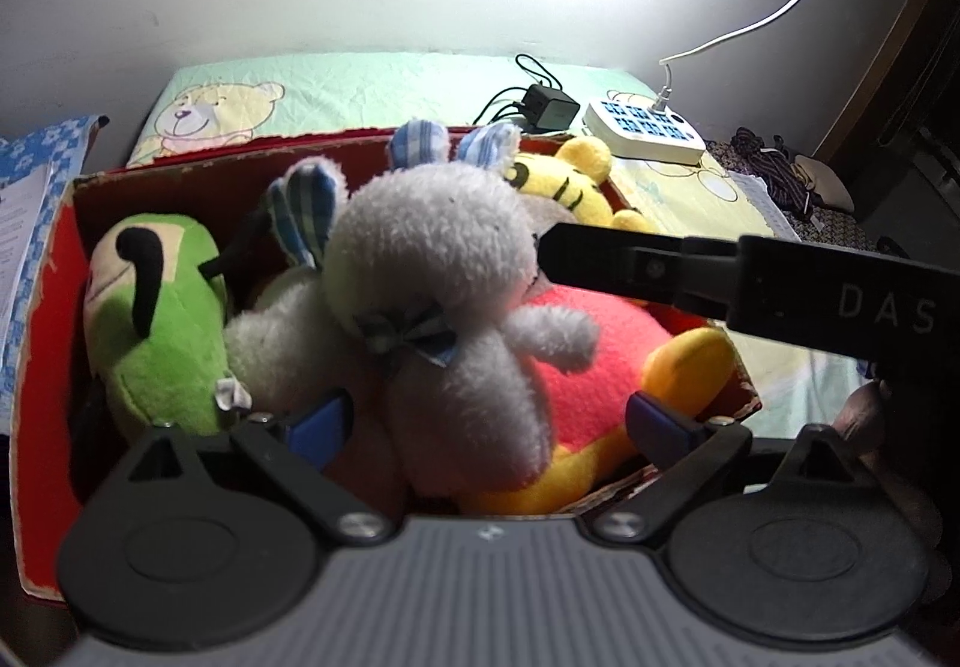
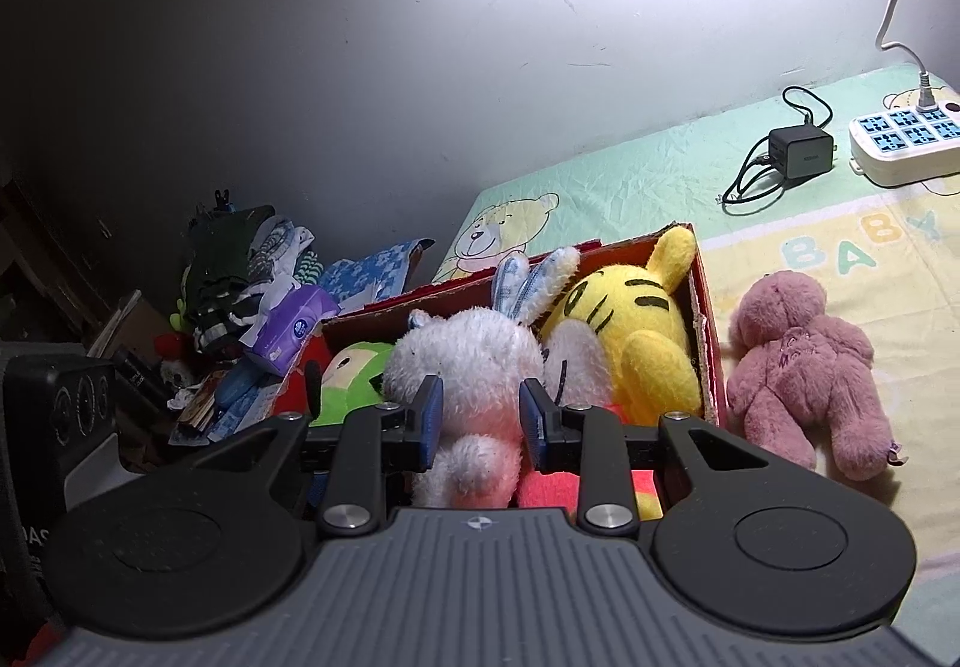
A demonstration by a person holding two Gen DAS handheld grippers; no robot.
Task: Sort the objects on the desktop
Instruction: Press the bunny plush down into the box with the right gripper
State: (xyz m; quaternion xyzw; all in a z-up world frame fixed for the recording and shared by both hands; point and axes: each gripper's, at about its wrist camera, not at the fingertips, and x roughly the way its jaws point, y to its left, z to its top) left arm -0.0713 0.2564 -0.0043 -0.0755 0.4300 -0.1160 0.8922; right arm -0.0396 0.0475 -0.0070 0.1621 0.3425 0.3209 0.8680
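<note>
Right gripper [image 2: 481,415] pinches the white rabbit plush [image 2: 465,367] above the red cardboard box [image 2: 705,307] — inside lie a green plush [image 2: 351,382] and a yellow tiger plush [image 2: 636,331]. Left gripper [image 1: 486,418] stands wide open, empty. The bed sheet [image 2: 840,253] reads "BABY".

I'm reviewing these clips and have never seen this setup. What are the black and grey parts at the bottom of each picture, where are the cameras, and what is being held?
No robot: a person holds two hand grippers, each with a fisheye camera looking along its fingers. In the left view, the left gripper stands open over a red cardboard box of plush toys. In the right view, the right gripper is shut on a white plush rabbit, beside a yellow tiger plush and a green plush. A pink teddy bear lies outside the box on a baby-print sheet, near a power strip and charger.
</note>
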